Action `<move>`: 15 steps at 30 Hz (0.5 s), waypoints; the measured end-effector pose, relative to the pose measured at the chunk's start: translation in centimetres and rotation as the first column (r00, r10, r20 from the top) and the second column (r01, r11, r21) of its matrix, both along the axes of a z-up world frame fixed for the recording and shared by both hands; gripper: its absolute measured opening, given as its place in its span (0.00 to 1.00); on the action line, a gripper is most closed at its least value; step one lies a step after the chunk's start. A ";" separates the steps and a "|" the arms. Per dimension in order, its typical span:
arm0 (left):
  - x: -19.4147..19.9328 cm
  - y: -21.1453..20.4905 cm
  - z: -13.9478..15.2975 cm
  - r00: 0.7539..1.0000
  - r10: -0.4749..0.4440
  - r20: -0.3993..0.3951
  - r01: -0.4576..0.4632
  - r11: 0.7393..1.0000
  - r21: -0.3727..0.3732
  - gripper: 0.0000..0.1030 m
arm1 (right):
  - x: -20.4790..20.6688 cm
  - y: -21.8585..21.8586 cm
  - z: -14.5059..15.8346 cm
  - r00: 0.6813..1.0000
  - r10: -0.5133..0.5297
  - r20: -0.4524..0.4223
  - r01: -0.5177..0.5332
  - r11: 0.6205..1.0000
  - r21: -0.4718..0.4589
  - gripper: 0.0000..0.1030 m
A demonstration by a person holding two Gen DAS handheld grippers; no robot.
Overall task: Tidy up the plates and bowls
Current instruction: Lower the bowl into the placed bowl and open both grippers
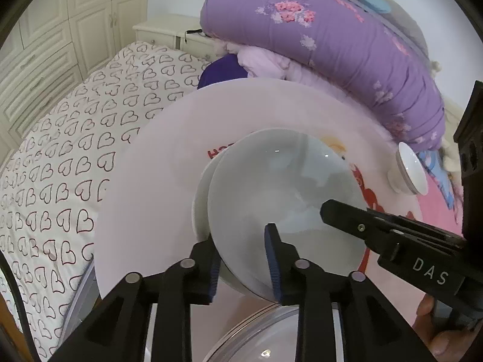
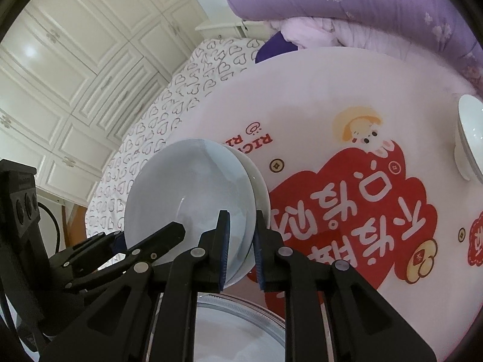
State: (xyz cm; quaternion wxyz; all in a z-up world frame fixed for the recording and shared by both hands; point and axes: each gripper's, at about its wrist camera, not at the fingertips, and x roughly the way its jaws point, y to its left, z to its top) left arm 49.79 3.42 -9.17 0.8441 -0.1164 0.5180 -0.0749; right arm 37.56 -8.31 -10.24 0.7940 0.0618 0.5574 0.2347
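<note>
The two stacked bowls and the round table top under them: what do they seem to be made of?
Stacked bowls: probably glazed ceramic, pale blue-white and glossy, with light glinting on the smooth inside. Table top: looks like smooth plastic or laminate with printed cartoon pictures; which one I cannot tell.

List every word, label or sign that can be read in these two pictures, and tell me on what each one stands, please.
"DAS": white letters on the black body of the right gripper, seen in the left wrist view.
"RIC...": red letters, upside down, on the round table top; the rest is hidden behind the bowls.
Large white characters on the red heart print of the table top: upside down; I cannot read them reliably.
</note>
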 end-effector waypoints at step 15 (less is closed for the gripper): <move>0.7 0.4 0.6 0.998 -0.046 -0.053 0.045 0.998 -0.032 0.64 | -0.2 -0.2 0.9 1.000 0.009 -0.005 -0.009 0.999 0.047 0.45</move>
